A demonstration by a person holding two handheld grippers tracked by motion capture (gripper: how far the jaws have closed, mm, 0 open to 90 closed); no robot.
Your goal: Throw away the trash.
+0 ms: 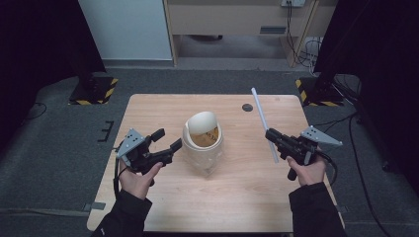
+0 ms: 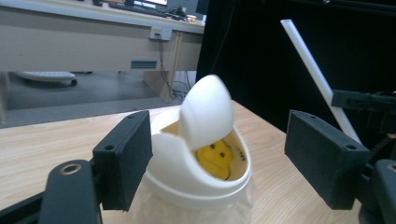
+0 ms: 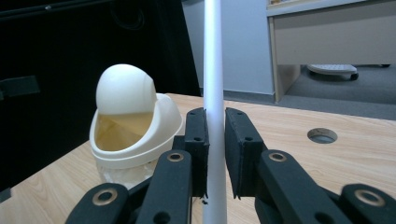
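A small cream bin (image 1: 202, 143) with a swing lid (image 1: 201, 122) stands in the middle of the wooden table (image 1: 163, 111). The lid is tipped open, and something yellow (image 2: 215, 158) lies inside. My left gripper (image 1: 168, 139) hovers just left of the bin, open. In the left gripper view its wide jaws (image 2: 223, 154) frame the bin (image 2: 182, 172) without touching it. My right gripper (image 1: 270, 133) is to the bin's right, shut on a long white rod (image 1: 264, 123). The rod (image 3: 214, 70) stands upright between its pads (image 3: 215, 149), with the bin (image 3: 135, 135) beyond.
A round cable hole (image 1: 247, 107) is in the table's far side. Black stand feet with yellow-black stripes (image 1: 94, 90) (image 1: 318, 93) flank the table's far corners. A desk (image 1: 237, 19) and cables stand further back. Bare tabletop lies in front of the bin.
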